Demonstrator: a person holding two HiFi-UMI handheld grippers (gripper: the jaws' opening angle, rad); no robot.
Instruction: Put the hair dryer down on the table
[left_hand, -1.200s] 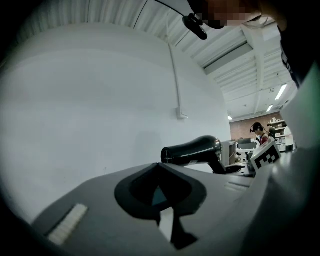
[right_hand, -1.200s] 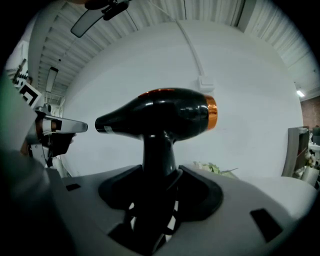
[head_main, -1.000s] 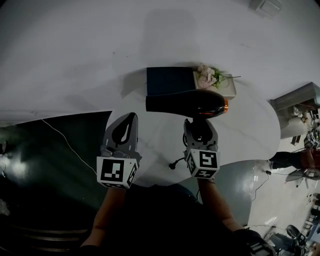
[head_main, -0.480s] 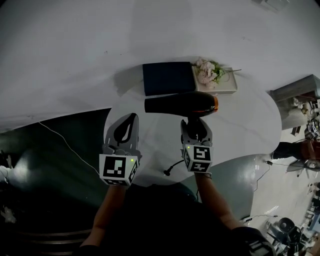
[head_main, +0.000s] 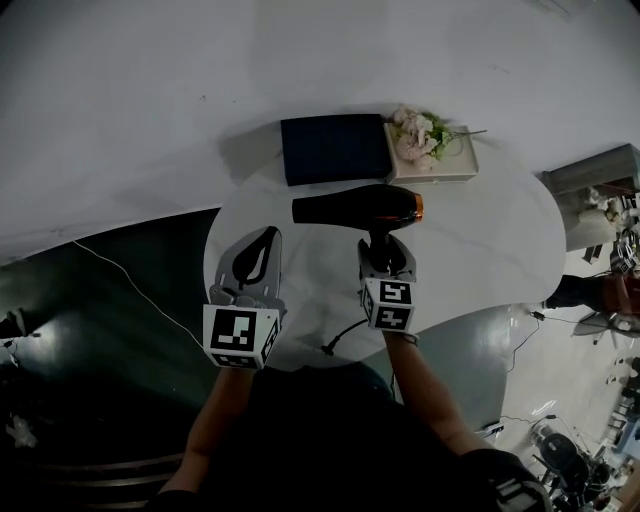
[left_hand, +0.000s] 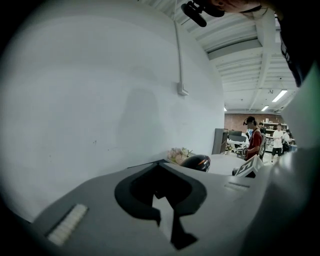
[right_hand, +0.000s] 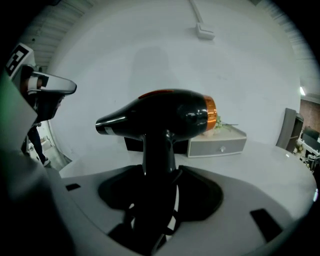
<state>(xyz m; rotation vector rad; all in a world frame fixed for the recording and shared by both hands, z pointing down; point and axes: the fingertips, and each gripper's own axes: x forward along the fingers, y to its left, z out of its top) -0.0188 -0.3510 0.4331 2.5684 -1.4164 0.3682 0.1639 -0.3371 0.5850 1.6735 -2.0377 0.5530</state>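
The left gripper (head_main: 268, 238) hung over the near-left rim of the round white table (head_main: 490, 235), its jaws brought together on nothing. Beyond it, at the table's far edge by the wall, lay a dark blue box (head_main: 335, 148). Just in front of that box was the hair dryer (head_main: 355, 207), black with an orange ring at its rear. Its barrel was level, with the nozzle pointing left and the handle reaching back toward the person. The right gripper (head_main: 387, 246) had that handle clamped between widely spread jaws, and the barrel stood clear above them in the right gripper view. Whether any part of the dryer touched the tabletop could not be told from the head view. A dark cord (head_main: 345, 332) trailed from the handle toward the table's near edge. To the right of the box sat a small white drawer unit (head_main: 440, 165) topped with pale flowers (head_main: 415, 135). The dryer looked rigid and smooth-shelled, and probably top-heavy, since most of its weight would sit in the barrel. The handle seemed the sound place to hold it, gripped close under the barrel to keep the glossy plastic from twisting in the jaws. Laying it on its side looked safest.
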